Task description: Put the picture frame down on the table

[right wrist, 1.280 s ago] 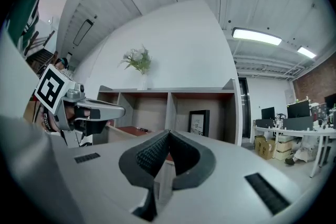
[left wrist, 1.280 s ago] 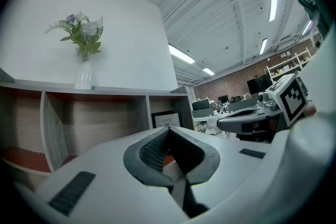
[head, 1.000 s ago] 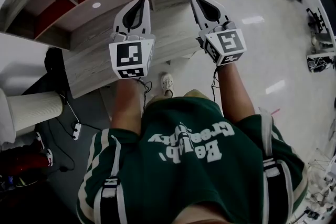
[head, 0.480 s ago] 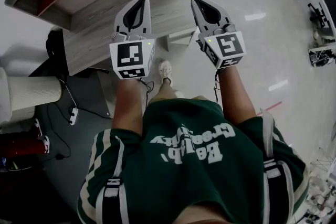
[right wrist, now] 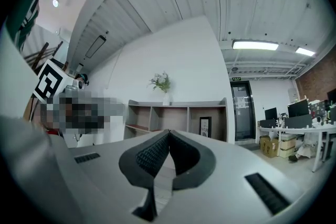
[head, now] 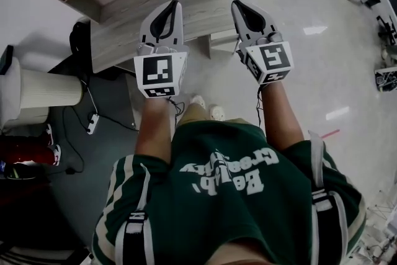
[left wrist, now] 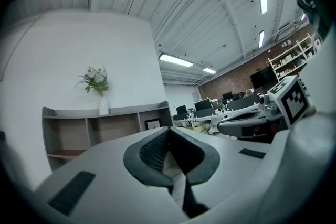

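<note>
Before the shelf unit [head: 124, 40], left gripper [head: 175, 4] and right gripper [head: 236, 4], fingers [left wrist: 151, 150] together, empty; shirt lettering [head: 223, 174] illegible.

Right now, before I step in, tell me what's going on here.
A person in a green shirt holds the left hand-held gripper and the right hand-held gripper. Both are shut and empty, and point level toward a wooden shelf unit. The picture frame stands in one of its compartments, untouched, with a vase of flowers on top. Nothing has been picked up yet.
</note>
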`<state>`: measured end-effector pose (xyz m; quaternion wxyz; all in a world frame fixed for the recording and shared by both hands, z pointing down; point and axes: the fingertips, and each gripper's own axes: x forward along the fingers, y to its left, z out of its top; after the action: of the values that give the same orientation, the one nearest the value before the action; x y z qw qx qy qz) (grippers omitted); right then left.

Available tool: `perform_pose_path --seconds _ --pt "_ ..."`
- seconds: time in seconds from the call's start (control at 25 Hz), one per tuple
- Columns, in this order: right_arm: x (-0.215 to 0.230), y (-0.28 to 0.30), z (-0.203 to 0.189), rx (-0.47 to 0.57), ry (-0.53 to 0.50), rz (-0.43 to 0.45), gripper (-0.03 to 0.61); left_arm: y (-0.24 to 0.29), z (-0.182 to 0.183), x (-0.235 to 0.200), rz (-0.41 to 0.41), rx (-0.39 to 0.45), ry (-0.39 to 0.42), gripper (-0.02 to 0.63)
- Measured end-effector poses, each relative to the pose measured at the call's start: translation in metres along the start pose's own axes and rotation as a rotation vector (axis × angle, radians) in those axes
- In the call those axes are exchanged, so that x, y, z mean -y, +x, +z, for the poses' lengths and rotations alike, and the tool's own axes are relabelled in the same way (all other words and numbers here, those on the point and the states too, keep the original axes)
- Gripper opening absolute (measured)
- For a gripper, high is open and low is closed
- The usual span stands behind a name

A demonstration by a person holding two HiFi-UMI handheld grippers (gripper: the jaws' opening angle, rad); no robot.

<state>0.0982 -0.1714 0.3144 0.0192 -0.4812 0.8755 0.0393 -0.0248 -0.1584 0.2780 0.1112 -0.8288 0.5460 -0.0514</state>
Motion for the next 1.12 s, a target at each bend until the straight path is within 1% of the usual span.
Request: perform_pose_path --seconds 0.08,0.28,0.8,1.12 --pt "-0.002 -0.004 0.002 0.003 0.000 0.002 0.035 -0.006 0.004 0.001 0.003 0.016 0.003 0.020" --pt "-0.006 -0.007 0.003 0.001 -0.015 0.004 0.034 -0.009 0.006 0.003 0.000 0.018 0.003 0.020" --pt "-0.014 -0.007 0.008 -0.003 -0.051 0.007 0.034 -0.008 0.003 0.004 -0.026 0.020 -0.044 0.020" --pt "-0.016 -0.006 0.002 -0.012 -0.054 0.001 0.034 -0.009 0.000 0.000 -0.011 0.036 -0.039 0.020"
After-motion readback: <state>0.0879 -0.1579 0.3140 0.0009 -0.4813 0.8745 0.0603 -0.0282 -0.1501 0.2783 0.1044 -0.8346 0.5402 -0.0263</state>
